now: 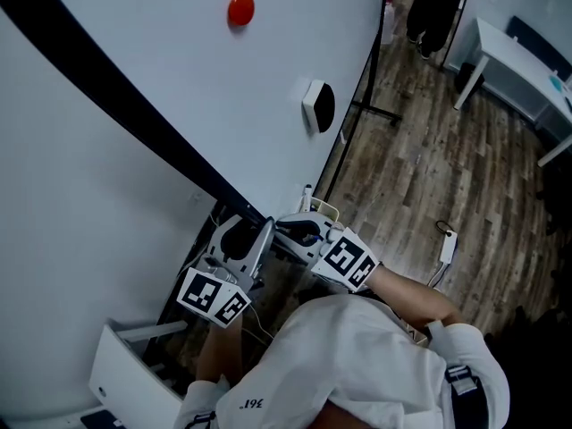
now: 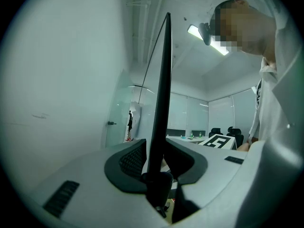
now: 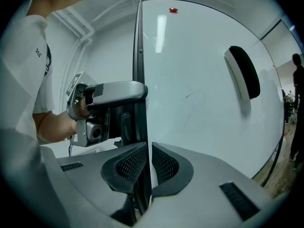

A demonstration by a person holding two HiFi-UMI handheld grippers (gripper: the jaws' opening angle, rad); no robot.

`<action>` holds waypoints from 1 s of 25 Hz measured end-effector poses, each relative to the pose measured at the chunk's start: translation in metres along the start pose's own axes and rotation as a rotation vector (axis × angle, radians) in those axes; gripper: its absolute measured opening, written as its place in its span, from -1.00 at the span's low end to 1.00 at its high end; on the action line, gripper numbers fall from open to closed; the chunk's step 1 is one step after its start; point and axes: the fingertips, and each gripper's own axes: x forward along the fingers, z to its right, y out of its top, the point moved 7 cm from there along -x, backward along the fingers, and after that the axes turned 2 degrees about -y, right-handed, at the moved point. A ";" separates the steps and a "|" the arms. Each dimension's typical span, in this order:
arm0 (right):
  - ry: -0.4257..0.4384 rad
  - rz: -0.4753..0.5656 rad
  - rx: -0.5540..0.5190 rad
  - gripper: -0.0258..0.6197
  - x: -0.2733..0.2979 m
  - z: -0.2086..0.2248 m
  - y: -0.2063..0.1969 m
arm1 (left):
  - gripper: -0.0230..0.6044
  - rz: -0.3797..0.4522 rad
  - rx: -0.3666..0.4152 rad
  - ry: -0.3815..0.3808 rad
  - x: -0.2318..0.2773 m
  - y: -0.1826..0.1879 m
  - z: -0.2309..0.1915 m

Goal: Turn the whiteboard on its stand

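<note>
Clamped on whiteboard (image 1: 268, 88) edge with left gripper (image 2: 156, 161) and right gripper (image 3: 146, 164); grip done, turn itself apparently left.

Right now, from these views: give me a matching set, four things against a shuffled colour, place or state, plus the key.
Things:
1. magnet
2. eraser
3. right tool
4. desk

Colour, place or state:
A. shut on the edge of the board
B. white, stands on the wood floor
C. red, stuck on the board's face
D. black and white, stuck on the board's face

Pairs: 1-C, 2-D, 3-A, 4-B
</note>
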 end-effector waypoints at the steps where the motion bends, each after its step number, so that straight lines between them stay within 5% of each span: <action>1: 0.006 0.002 0.001 -0.76 0.000 -0.001 0.001 | -0.55 0.000 -0.004 -0.005 0.000 0.000 0.000; 9: 0.043 0.002 0.027 -0.82 -0.002 -0.002 0.003 | -0.55 -0.004 -0.032 -0.048 -0.001 0.003 0.000; 15: 0.071 0.005 -0.001 -0.82 -0.046 -0.045 -0.022 | -0.55 0.006 -0.029 -0.061 -0.031 -0.018 0.060; 25: 0.108 -0.004 0.031 -0.82 -0.049 -0.045 -0.017 | -0.55 -0.011 -0.057 -0.081 -0.033 -0.013 0.061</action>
